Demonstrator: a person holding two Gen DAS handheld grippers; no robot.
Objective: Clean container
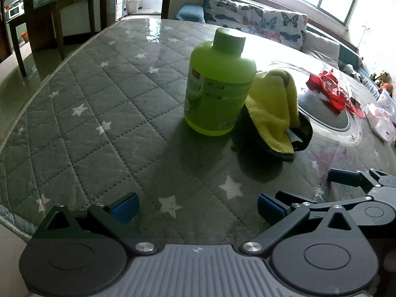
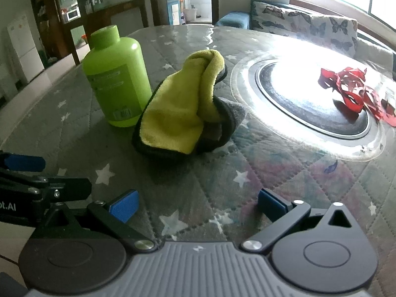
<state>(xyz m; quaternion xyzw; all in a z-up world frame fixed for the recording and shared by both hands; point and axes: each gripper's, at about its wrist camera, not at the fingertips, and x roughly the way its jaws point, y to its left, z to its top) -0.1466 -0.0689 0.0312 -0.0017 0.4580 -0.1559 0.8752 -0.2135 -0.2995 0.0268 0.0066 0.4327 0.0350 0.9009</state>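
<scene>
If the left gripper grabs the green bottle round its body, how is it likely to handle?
The green bottle stands upright on a broad base with its cap on, so it probably won't tip easily or spill. Its smooth, glossy plastic may slip against the pads. The body is opaque, so its fill and weight can't be judged. The open left gripper looks barely wider than the body.

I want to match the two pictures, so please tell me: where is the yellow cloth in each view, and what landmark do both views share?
Left wrist view: the cloth lies right of centre, just right of the green bottle.
Right wrist view: the cloth lies near the centre, again just right of the bottle.
Shared landmark: the red ribbon on the round plate, further right in both views.
</scene>
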